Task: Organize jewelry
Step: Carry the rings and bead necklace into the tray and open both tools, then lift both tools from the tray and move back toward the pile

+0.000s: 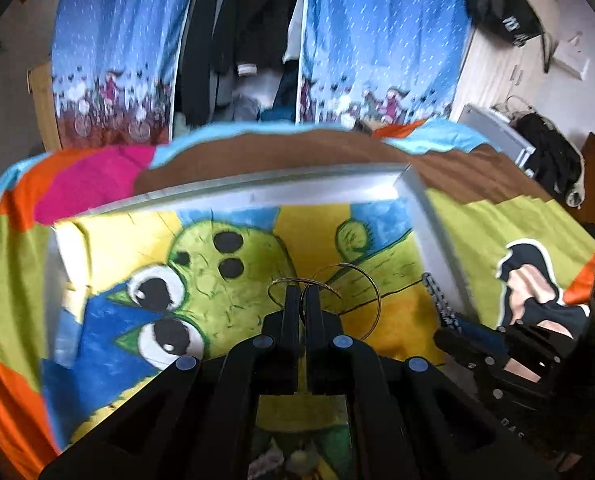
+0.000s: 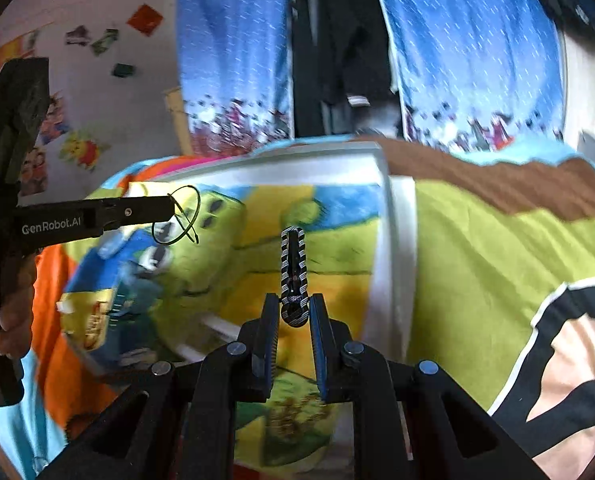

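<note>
Since each piece must be carried apart, the left tongs [image 1: 304, 294] pinch the hoops [image 1: 339, 300] while the right tongs [image 2: 294, 312] grip the bracelet [image 2: 293, 264] above the tray [image 2: 401, 240].

The left claw [image 1: 303, 296] pinches wire hoops [image 1: 349, 296] above the tray [image 1: 257, 190]; the right claw [image 2: 294, 312] pinches a bracelet [image 2: 293, 256] rightward.

Thin gold hoop earrings [image 1: 349, 300] hang up in the air; striped black-and-white hair clip [image 2: 293, 276] stands on end, also raised.
</note>
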### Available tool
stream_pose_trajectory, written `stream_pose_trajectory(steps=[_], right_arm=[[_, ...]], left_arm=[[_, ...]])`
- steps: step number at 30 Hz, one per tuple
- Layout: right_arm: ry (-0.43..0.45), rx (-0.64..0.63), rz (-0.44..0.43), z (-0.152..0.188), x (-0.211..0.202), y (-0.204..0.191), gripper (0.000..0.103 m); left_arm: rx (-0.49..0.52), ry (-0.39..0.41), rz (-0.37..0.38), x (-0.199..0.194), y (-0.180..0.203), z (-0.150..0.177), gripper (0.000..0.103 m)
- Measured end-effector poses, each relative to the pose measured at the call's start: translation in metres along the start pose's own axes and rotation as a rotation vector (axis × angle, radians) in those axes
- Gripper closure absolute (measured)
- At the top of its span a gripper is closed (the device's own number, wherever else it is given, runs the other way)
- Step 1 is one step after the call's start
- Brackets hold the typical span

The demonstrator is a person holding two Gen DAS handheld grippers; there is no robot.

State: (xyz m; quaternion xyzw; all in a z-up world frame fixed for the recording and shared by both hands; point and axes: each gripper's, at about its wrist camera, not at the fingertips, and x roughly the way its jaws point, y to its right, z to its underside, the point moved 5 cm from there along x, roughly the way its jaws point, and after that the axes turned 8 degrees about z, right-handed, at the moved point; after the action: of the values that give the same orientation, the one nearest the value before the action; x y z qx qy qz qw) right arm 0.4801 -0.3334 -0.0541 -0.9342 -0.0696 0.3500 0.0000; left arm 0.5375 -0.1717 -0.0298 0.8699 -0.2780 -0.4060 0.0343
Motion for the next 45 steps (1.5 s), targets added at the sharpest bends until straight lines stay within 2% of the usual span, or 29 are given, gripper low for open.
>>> stream_pose_trajectory(steps=[8, 14, 15, 17, 18, 19, 22, 24, 26, 28, 30, 33, 34, 36, 38, 45], right_arm=[[-0.044, 0.017, 0.008, 0.012, 0.018, 0.006, 0.088], [-0.053, -0.013, 0.042, 0.014, 0.02, 0.004, 0.087], [-0.051, -0.018, 0.05, 0.014, 0.019, 0.004, 0.085], [-0.041, -0.019, 0.061, 0.014, 0.013, 0.003, 0.074], [-0.034, -0.017, 0.062, 0.013, 0.01, 0.003, 0.071], [-0.027, -0.016, 0.063, 0.012, 0.006, 0.003, 0.067], [0.009, -0.02, 0.085, 0.007, -0.01, 0.003, 0.065], [0.038, -0.016, 0.098, 0.003, -0.023, 0.004, 0.058], [0.075, 0.0, 0.105, -0.002, -0.039, 0.005, 0.046], [0.119, 0.015, 0.107, -0.009, -0.059, 0.004, 0.038], [0.167, 0.029, 0.108, -0.015, -0.081, 0.002, 0.029], [0.237, 0.054, 0.099, -0.026, -0.114, -0.002, 0.012], [0.256, 0.06, 0.095, -0.028, -0.123, -0.004, 0.006], [0.293, 0.071, 0.08, -0.032, -0.145, -0.011, 0.004], [0.326, 0.07, 0.066, -0.034, -0.165, -0.02, 0.0], [0.45, 0.051, 0.014, -0.027, -0.241, -0.063, 0.0]], left_arm=[[0.01, -0.102, -0.011, 0.043, -0.006, 0.017, 0.102], [-0.004, -0.129, -0.024, 0.049, -0.008, 0.02, 0.101], [-0.004, -0.13, -0.03, 0.048, -0.008, 0.019, 0.098], [-0.01, -0.123, -0.029, 0.043, -0.006, 0.017, 0.079], [-0.019, -0.112, -0.021, 0.037, -0.003, 0.016, 0.065], [-0.027, -0.095, -0.013, 0.031, -0.001, 0.015, 0.052], [-0.037, -0.025, 0.013, 0.005, 0.004, 0.007, 0.047], [-0.043, 0.002, 0.01, -0.01, 0.009, 0.003, 0.045], [-0.046, 0.052, 0.02, -0.032, 0.015, -0.001, 0.039], [-0.056, 0.111, 0.033, -0.056, 0.019, -0.001, 0.028], [-0.062, 0.161, 0.038, -0.079, 0.025, -0.001, 0.023], [-0.061, 0.23, 0.018, -0.117, 0.031, 0.002, 0.007], [-0.062, 0.274, 0.017, -0.133, 0.033, 0.004, 0.005], [-0.062, 0.365, 0.017, -0.167, 0.035, 0.01, 0.002], [-0.066, 0.42, 0.004, -0.195, 0.037, 0.018, 0.002], [-0.091, 0.508, -0.054, -0.276, 0.035, 0.054, 0.002]])
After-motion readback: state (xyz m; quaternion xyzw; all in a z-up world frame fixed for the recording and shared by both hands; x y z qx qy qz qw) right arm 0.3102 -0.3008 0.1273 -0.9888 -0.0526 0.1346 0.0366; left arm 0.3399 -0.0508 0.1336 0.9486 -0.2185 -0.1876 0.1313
